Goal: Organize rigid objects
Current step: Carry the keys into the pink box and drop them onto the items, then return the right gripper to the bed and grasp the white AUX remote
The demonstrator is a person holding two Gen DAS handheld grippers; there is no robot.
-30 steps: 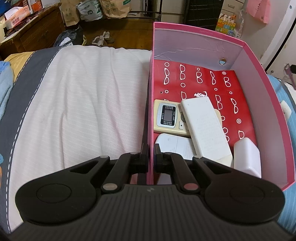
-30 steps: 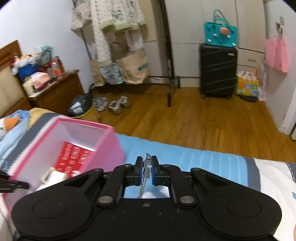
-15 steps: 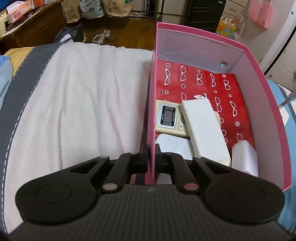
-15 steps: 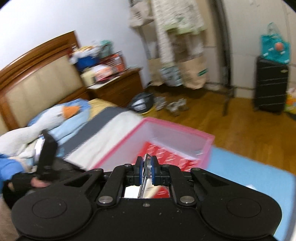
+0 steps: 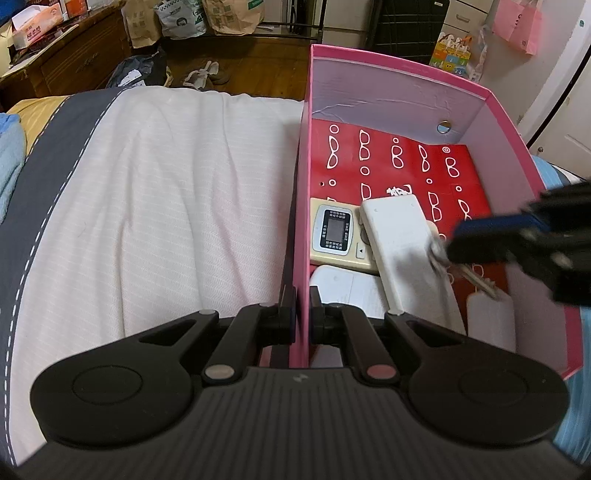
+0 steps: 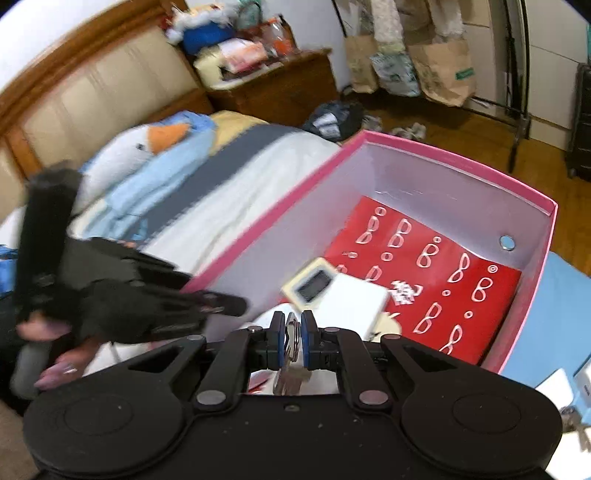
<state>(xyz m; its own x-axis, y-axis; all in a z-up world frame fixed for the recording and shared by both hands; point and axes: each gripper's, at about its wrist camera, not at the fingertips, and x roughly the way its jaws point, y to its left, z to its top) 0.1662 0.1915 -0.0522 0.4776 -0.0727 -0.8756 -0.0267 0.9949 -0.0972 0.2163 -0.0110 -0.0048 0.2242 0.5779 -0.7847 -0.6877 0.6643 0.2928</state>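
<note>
Pink box [image 5: 303, 206] wall clamped by left tool [image 5: 303, 321] | right tool [image 6: 293, 341] grips keys [image 6: 291, 332] | hand [image 6: 55, 332] only in right view

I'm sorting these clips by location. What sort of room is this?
Most likely a bedroom: a bed with a padded headboard, a wooden nightstand beside it, and clothes on a rack.

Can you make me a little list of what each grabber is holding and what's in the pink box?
left gripper: shut on the pink box wall
right gripper: shut on keys, over the box
in the box: red glasses-print sheet, beige remote, long white block, two more white things
box sits on: bed
</note>
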